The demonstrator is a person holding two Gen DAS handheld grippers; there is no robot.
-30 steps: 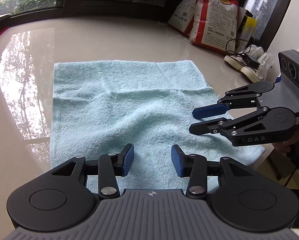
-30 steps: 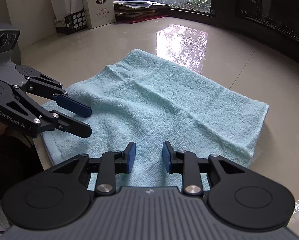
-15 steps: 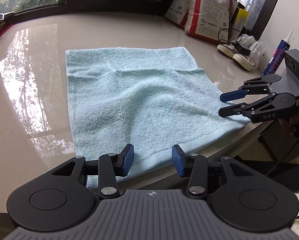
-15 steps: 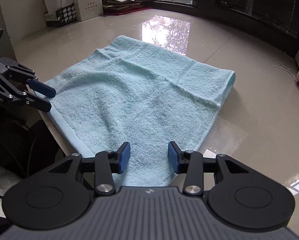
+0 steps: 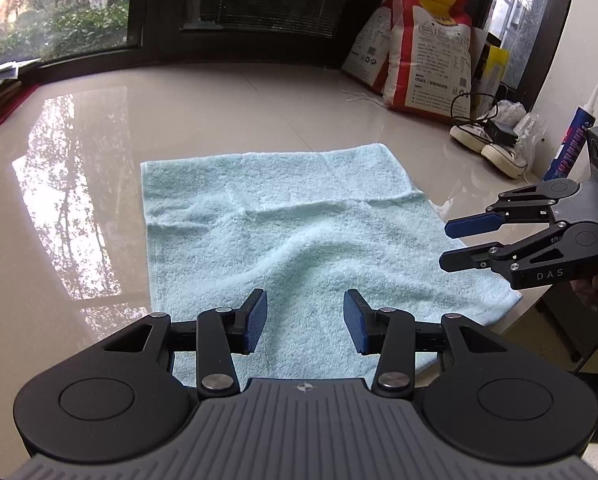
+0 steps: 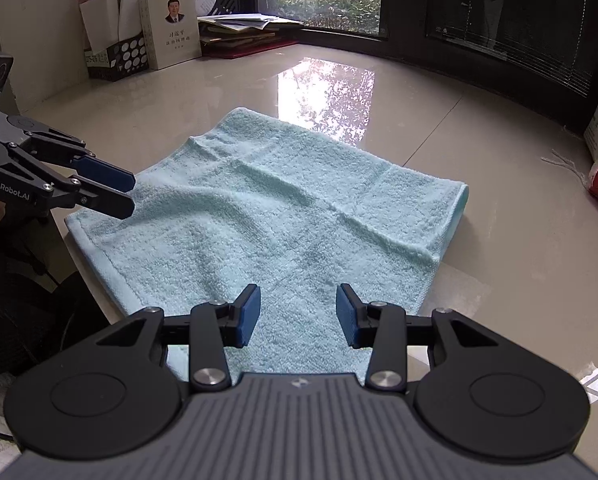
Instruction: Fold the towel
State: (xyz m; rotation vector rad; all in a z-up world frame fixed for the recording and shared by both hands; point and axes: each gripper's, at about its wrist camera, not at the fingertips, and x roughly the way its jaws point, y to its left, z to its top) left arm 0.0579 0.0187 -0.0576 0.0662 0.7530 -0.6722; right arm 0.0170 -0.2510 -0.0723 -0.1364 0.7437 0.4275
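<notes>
On the side of the left hand-held gripper (image 6: 129, 196) I can read "GenRobot.AI". The right hand-held gripper (image 5: 445, 246) carries the letters "DAS". The print on the white book (image 6: 171, 30) and on the sacks (image 5: 427, 52) is too small to read.

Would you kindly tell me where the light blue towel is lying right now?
The light blue towel lies flat on the glossy table, at its near edge in both wrist views, directly ahead of both open claws.

Fluffy terry-cloth towel (image 5: 299, 240) lies on a glossy, mirror-smooth stone table (image 5: 219, 112).
</notes>
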